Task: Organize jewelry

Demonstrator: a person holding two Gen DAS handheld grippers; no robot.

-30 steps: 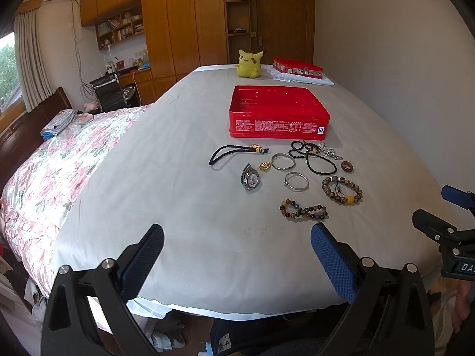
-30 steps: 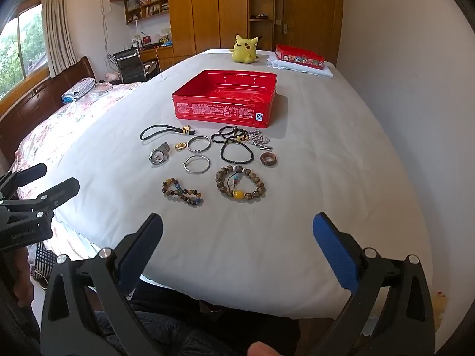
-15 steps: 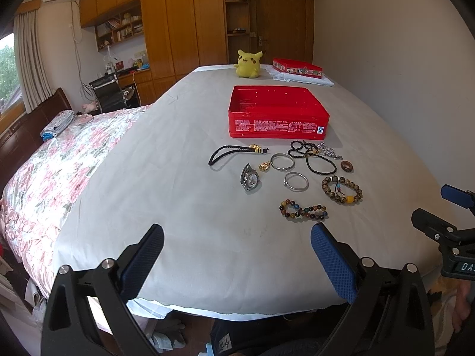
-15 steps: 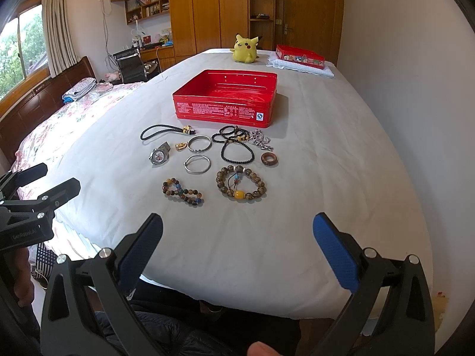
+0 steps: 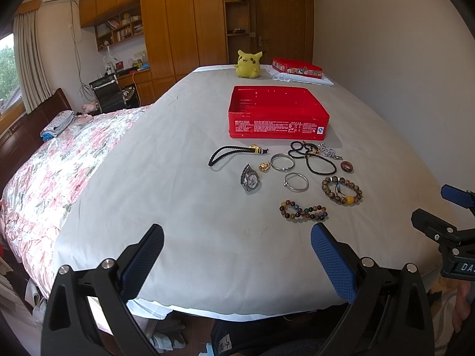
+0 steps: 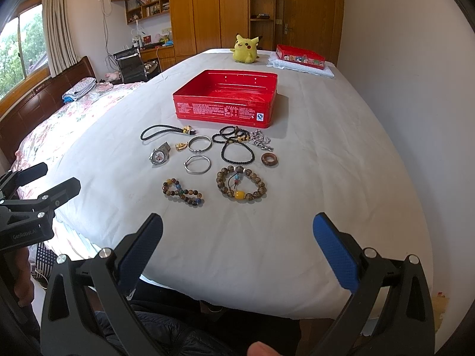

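Note:
An open red tin box (image 5: 278, 127) (image 6: 225, 112) stands empty on the white-sheeted table. In front of it lies a spread of jewelry: a black cord with a gold charm (image 6: 166, 132), a watch (image 5: 251, 179) (image 6: 159, 155), two silver bangles (image 6: 197, 164), black bead strings (image 6: 237, 148), a silver chain (image 6: 261, 141), a brown ring (image 6: 269, 160), a brown bead bracelet with a yellow bead (image 5: 342, 190) (image 6: 241, 184) and a multicoloured bead bracelet (image 5: 302, 212) (image 6: 182, 192). My left gripper (image 5: 237, 253) and right gripper (image 6: 237, 244) hover open near the front edge, both holding nothing.
A yellow plush toy (image 6: 245, 48) and a second red tin on a white cloth (image 6: 300, 57) sit at the table's far end. A bed with a floral cover (image 5: 50, 172) lies left. A wall runs along the right. A person's legs show below the table edge.

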